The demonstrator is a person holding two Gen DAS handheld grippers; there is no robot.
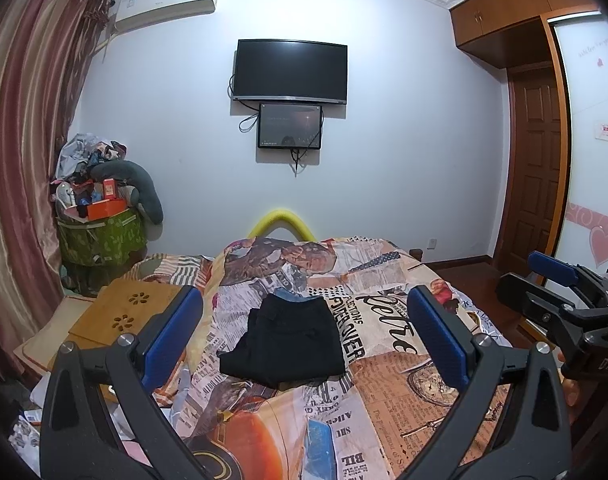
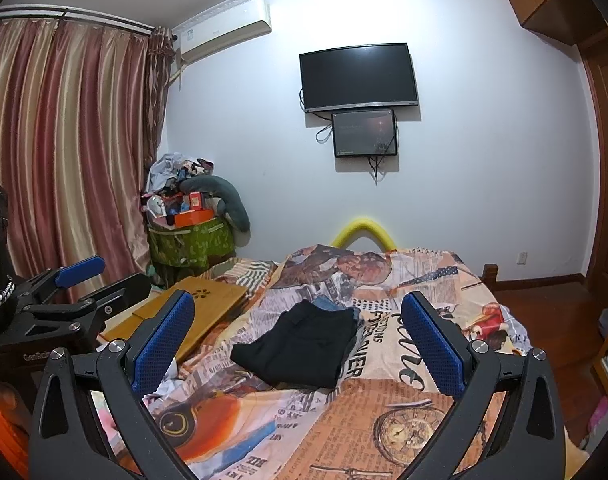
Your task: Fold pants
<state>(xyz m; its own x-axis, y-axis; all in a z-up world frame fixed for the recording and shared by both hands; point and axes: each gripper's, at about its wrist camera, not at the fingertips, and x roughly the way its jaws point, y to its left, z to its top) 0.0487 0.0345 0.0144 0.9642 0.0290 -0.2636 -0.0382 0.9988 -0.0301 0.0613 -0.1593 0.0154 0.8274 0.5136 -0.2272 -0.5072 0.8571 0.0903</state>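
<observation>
Both hand-held grippers gape wide, empty; folded black pants (image 1: 281, 340) apparently atop denim; wooden board (image 2: 191, 312) beside

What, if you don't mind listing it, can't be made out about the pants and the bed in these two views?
- Black pants: fold layers are unreadable in both views; the dark fabric shows almost no detail.
- Blue garment: mostly hidden under the pants; its type is unclear.
- Bed cover: its near edge is hidden by the open left gripper and, in the right wrist view, by the open right gripper.
</observation>
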